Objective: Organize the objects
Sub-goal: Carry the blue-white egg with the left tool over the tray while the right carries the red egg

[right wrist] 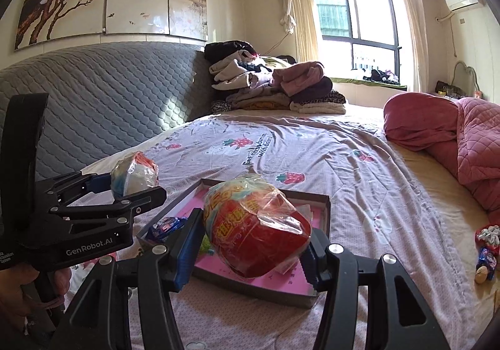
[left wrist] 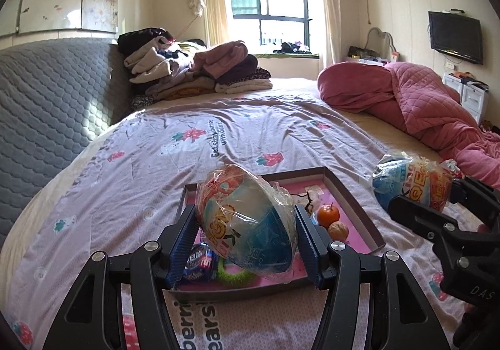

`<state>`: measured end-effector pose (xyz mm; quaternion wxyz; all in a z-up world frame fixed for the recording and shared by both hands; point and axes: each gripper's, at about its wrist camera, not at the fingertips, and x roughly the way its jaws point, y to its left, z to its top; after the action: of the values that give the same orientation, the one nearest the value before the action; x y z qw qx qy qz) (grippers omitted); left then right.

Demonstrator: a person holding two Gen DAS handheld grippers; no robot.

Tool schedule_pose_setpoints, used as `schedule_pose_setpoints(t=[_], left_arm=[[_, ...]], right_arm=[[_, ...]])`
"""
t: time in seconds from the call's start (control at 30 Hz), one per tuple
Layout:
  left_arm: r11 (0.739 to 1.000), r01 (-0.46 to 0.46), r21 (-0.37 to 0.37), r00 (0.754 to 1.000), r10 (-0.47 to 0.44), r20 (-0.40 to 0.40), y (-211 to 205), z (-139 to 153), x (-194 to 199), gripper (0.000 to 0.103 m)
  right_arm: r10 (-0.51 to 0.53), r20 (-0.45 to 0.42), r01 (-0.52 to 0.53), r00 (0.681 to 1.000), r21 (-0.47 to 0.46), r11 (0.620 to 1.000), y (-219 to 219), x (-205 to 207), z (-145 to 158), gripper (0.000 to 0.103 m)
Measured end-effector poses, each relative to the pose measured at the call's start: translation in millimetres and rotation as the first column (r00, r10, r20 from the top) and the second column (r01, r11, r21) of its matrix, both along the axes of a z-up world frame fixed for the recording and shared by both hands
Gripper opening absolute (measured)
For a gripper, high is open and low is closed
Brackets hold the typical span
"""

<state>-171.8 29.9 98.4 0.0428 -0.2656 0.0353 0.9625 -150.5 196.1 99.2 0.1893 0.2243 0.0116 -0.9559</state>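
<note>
**Both grippers hold wrapped bowls above the pink tray**

The pink tray (left wrist: 353, 193) with its dark brown rim lies on the strawberry-print bedsheet (left wrist: 218, 131), and everything else is placed relative to it.

The left gripper (left wrist: 247, 240) is clamped on a blue wrapped bowl (left wrist: 250, 221), its blue ridged pads (left wrist: 184, 243) pressing both sides of the crinkled plastic. The bowl hangs tilted over the near half of the tray, its mouth turned up and away from the camera.

The right gripper (right wrist: 250, 246) is closed on a red wrapped bowl (right wrist: 259, 231), held over the near edge of the tray. In the left wrist view this bowl appears off the tray's right side, above the bedsheet.

Inside the tray, an orange (left wrist: 328, 215) and a walnut (left wrist: 338, 230) sit close together near the right rim. A blue snack packet (left wrist: 200, 262) lies at the near left corner, just beside a green fuzzy ring (left wrist: 231, 276) that the blue bowl partly hides.

Beyond the tray, a pile of folded clothes (left wrist: 193, 71) rests against the grey quilted headboard (left wrist: 47, 106). A pink quilt (left wrist: 415, 99) is bunched well to the tray's right. A few small snack items (right wrist: 486, 253) lie on the bed far right of the tray.
</note>
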Motion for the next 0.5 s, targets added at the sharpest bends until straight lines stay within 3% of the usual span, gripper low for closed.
schedule_pose_setpoints(t=[0.5], left_arm=[[1.0,-0.006,-0.015,1.0,0.006,-0.01,0.9,4.5,-34.4,0.062]], right_arm=[[-0.042,-0.025,0.042,0.999,0.035,0.998,17.1,-28.3,3.9,0.056]])
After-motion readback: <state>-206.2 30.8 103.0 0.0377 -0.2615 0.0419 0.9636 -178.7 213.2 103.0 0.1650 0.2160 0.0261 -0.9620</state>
